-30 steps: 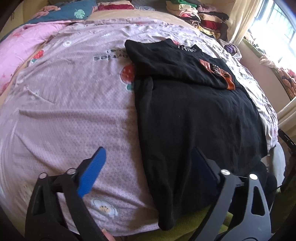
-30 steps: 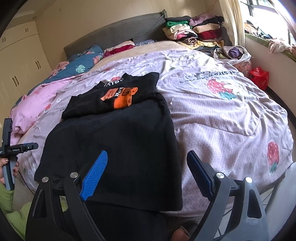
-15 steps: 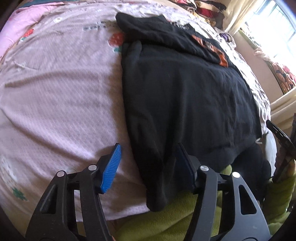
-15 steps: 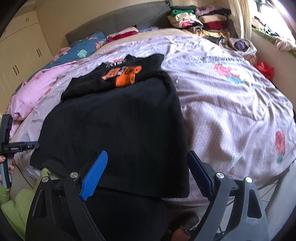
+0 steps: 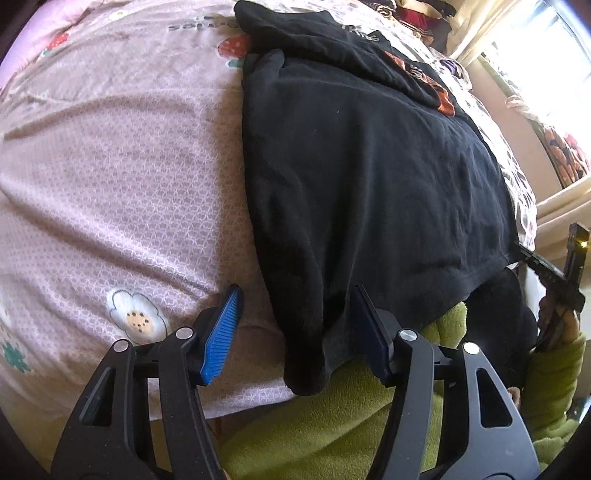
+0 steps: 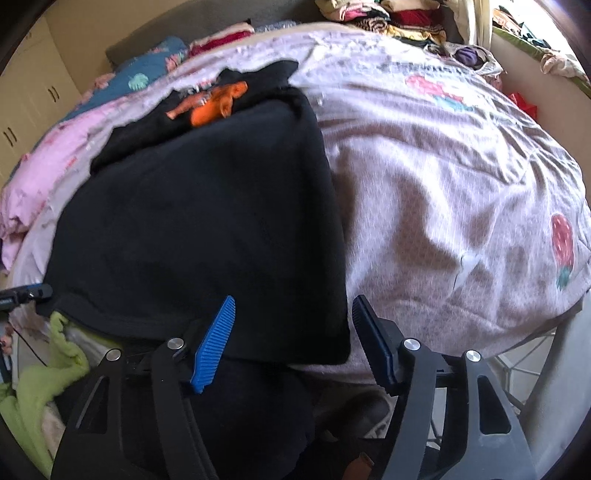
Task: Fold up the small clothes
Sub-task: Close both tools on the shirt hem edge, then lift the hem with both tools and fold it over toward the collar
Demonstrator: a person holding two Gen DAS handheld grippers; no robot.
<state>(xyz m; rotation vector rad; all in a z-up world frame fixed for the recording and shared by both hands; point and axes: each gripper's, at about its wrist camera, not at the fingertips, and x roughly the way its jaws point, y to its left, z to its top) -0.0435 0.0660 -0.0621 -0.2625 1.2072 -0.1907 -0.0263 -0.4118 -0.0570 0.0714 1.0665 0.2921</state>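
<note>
A large black knit garment (image 5: 373,177) lies spread flat on the near part of a pinkish-lilac bedspread printed with strawberries and flowers (image 5: 122,177); its near hem hangs slightly over the bed's edge, and at its far end lies a smaller black garment with an orange print (image 6: 218,99), the two touching or overlapping; in the right wrist view the large garment fills the left half, its right edge running straight toward the camera.

The left gripper (image 5: 295,325) straddles the garment's near left corner; its jaws stand parted, the blue-ribbed finger pad (image 5: 219,332) over bare bedspread and clear of the cloth, the other pad against the cloth's fold; whether it pinches is not clear. The right gripper (image 6: 293,332) is closing around the garment's near right corner; the corner sits between the jaws, yet gaps show on both sides and neither pad presses it.

Below the hem, a person's lime-green fleece clothing (image 5: 332,424) shows. Farther off, a pink quilt (image 6: 48,162) and a teal leaf-print pillow (image 6: 144,77) lie at the bed's far left; a stack of folded clothes (image 6: 384,18) sits in the far corner beside a bright window (image 5: 546,55).
</note>
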